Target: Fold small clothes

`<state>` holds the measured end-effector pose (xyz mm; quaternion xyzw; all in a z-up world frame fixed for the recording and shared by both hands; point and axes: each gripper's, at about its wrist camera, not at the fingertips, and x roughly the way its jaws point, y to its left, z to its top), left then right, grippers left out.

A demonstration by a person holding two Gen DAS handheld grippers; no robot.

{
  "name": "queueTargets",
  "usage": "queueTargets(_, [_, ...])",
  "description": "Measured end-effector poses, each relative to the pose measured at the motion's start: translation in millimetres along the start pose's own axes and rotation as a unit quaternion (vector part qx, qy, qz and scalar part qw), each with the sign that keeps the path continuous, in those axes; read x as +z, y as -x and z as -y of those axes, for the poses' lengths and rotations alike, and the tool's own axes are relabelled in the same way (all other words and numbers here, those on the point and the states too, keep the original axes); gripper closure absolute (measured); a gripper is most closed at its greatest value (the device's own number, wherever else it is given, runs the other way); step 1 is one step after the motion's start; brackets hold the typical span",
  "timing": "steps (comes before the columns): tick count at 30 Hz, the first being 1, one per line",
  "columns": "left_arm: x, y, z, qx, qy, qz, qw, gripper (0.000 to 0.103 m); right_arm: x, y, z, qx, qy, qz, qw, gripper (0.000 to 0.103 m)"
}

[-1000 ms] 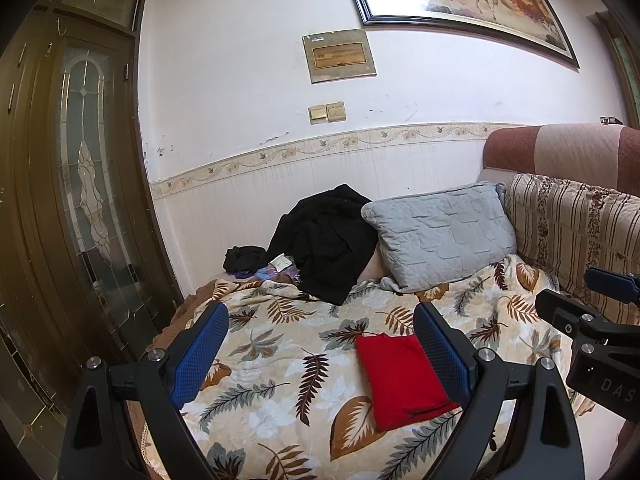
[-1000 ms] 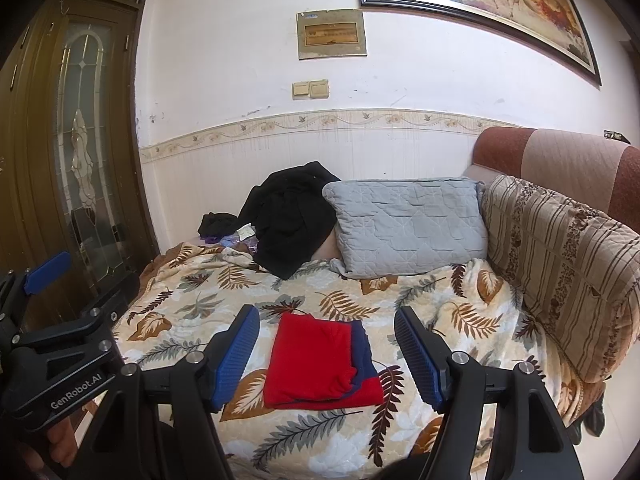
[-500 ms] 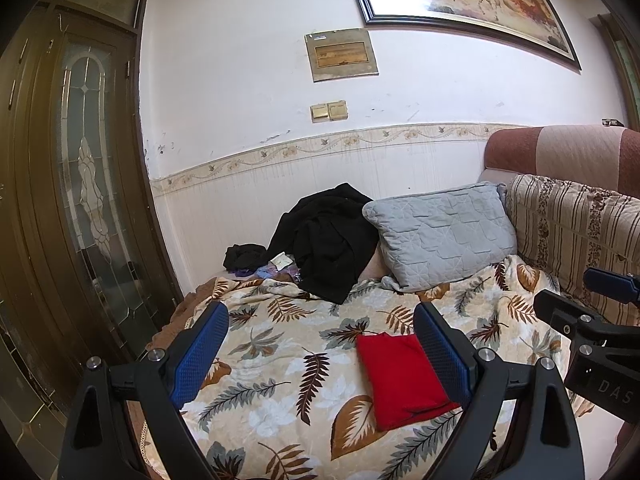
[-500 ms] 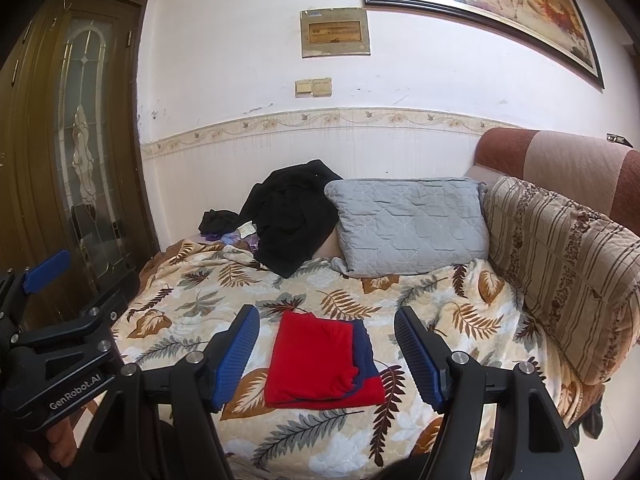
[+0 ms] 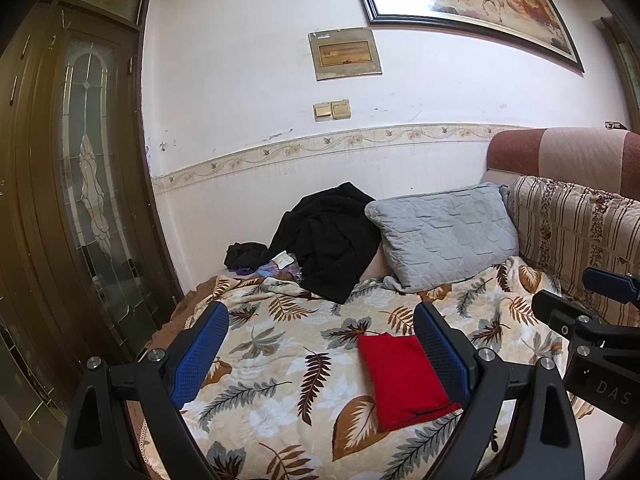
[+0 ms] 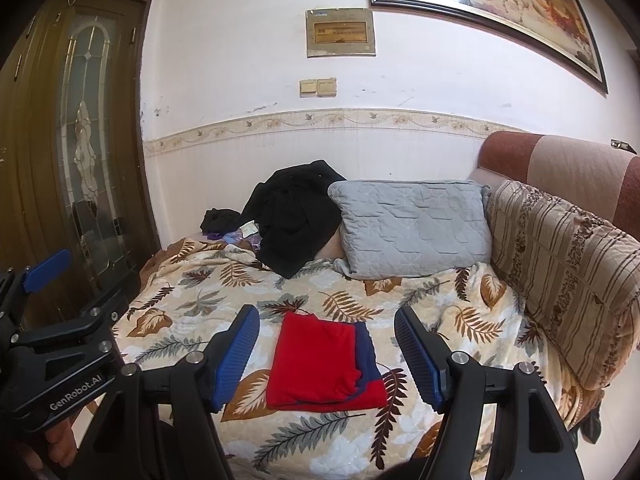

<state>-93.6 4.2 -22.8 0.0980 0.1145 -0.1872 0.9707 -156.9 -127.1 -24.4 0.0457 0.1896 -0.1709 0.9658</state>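
Note:
A folded red garment (image 6: 320,364) with a navy blue edge (image 6: 366,350) lies flat on the leaf-patterned blanket (image 6: 192,304) of a bed. It also shows in the left wrist view (image 5: 400,376), partly behind the right finger. My right gripper (image 6: 326,354) is open and empty, held back from and above the garment. My left gripper (image 5: 320,348) is open and empty, to the left of the garment. Each gripper shows at the edge of the other's view.
A black garment pile (image 6: 296,212) and a grey pillow (image 6: 412,228) lie at the back by the wall. A striped cushion (image 6: 568,276) lines the right side. A wooden glass door (image 5: 80,200) stands left. Small dark clothes (image 5: 244,254) lie at the far corner.
Both cameras have shifted only very slightly. The garment and both grippers stay as they were.

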Motion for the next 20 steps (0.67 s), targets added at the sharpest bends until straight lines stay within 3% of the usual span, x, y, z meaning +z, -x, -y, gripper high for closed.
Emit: queueTargets(20, [-4,-25,-4,-0.004,0.020,-0.004,0.9998,0.009,1,-30,-1,-0.003,0.004,-0.022,1.000,0.029])
